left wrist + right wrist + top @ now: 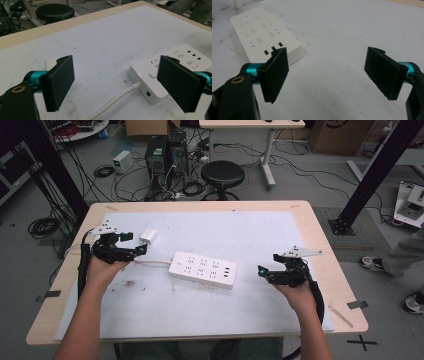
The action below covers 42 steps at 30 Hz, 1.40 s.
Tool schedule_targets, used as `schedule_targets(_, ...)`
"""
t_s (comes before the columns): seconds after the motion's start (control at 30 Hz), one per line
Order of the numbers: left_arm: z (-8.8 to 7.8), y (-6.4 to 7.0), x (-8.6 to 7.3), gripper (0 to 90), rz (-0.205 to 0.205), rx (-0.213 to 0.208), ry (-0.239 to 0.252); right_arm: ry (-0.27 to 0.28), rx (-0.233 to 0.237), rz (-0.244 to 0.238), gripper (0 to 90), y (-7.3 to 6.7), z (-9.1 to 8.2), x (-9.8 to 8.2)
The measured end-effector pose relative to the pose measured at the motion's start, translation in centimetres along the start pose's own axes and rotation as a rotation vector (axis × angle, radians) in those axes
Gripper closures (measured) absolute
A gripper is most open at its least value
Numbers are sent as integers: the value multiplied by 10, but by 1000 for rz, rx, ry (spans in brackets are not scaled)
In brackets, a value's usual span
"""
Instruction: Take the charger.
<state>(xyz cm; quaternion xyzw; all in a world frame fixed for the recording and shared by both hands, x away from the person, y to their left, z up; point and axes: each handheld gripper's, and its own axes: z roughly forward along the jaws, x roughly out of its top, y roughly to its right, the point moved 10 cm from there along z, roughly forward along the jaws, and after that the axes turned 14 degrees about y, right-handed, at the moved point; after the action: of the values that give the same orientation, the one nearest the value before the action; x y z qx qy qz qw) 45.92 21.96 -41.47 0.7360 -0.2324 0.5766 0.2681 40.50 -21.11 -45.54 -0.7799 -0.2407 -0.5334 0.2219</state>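
- My left gripper [115, 85] has its jaws spread wide on nothing; the white charger [148, 236] lies just beyond them.
- My right gripper [328, 75] is spread too, the power strip [202, 269] off its left jaw.
- Nothing looks plugged in yet; the grasp is still to come, I judge.
- Bare worktop [280, 232] surrounds both, edges well away.

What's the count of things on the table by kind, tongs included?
Power strip: 1
White plug adapter: 1
Tongs: 2, left and right, both open and holding nothing
Total: 4
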Motion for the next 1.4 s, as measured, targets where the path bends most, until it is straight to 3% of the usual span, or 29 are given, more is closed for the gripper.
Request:
schedule_targets(0.1, 5, -5, -3, 145, -11, 13, -15, -2, -1, -1, 200, 0, 0, 0)
schedule_targets(0.17, 10, -10, -8, 145, 3, 34, -74, -4, -2, -2, 200, 1, 1, 0)
schedule_targets(0.27, 10, -10, -8, 145, 3, 34, -74, -6, -4, -2, 200, 1, 1, -1)
schedule_targets(0.3, 32, -18, 1, 145, 47, 54, -134, -15, -10, -2, 200, 2, 3, -2)
schedule_targets(0.43, 52, -31, 4, 145, 38, 68, -183, -16, -17, -2, 200, 2, 3, -2)
schedule_targets(0.5, 52, -31, 4, 145, 38, 68, -183, -18, -18, -1, 200, 2, 3, -2)
schedule_targets(0.53, 63, -37, 6, 145, 40, 77, -206, -18, -18, -1, 200, 2, 3, -2)
schedule_targets(0.6, 70, -41, 8, 145, 8, 76, -200, -16, -28, 5, 200, 4, 2, -2)
schedule_targets(0.67, 76, -47, 6, 145, 9, 88, -223, -14, -28, 6, 200, 5, 2, -2)
schedule_targets(0.8, 81, -51, 6, 145, -10, 92, -205, -22, -30, 3, 200, 5, 3, -4)
schedule_targets(0.83, 85, -59, -4, 145, -34, 107, -214, -22, -30, 3, 200, 5, 3, -4)
schedule_targets(0.9, 85, -59, -4, 144, -34, 107, -214, -28, -34, 9, 200, 4, 4, -5)
schedule_targets(0.93, 91, -66, -17, 144, -47, 124, -240, -29, -35, 6, 200, 5, 6, -5)
schedule_targets(1.07, 95, -72, -30, 144, -43, 150, -283, -25, -33, -1, 200, 5, 7, -5)
schedule_targets(1.4, 101, -84, -52, 144, -74, 179, -331, -29, -42, 13, 200, 3, 4, -6)
